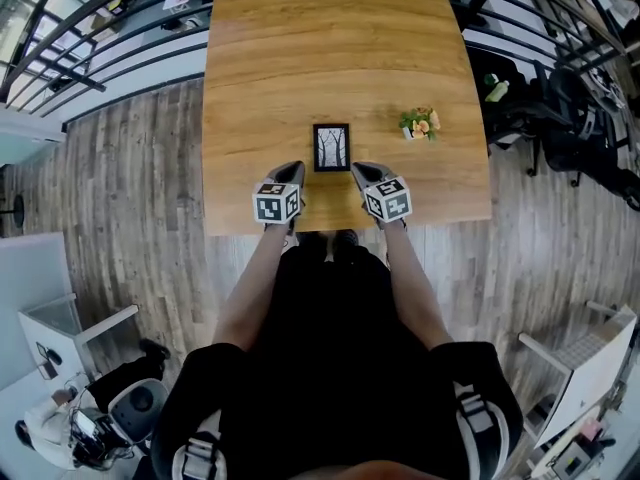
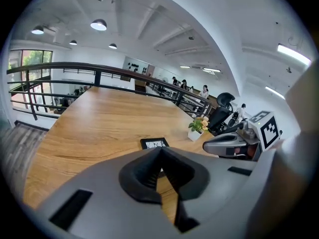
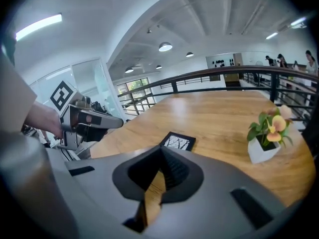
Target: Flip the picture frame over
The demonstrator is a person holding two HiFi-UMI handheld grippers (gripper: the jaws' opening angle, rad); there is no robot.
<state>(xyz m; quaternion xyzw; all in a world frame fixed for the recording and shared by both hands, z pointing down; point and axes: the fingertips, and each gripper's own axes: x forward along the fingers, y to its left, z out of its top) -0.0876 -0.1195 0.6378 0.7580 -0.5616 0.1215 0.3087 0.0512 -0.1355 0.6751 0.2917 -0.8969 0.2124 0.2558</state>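
Observation:
A small black picture frame (image 1: 331, 147) lies flat on the wooden table (image 1: 300, 48), picture side up, showing bare trees on white. It also shows in the left gripper view (image 2: 154, 143) and in the right gripper view (image 3: 178, 141). My left gripper (image 1: 296, 172) hovers just left of the frame's near corner, jaws shut and empty. On the frame's other side my right gripper (image 1: 358, 171) is held at the same height, shut with nothing in it. Neither one touches the frame. In the left gripper view the right gripper (image 2: 234, 144) appears at the right.
A little white pot with orange flowers (image 1: 420, 124) stands on the table to the right of the frame. A black railing (image 1: 120, 28) runs around the table's far and left sides. Office chairs (image 1: 570, 118) are at the right, on a wooden floor.

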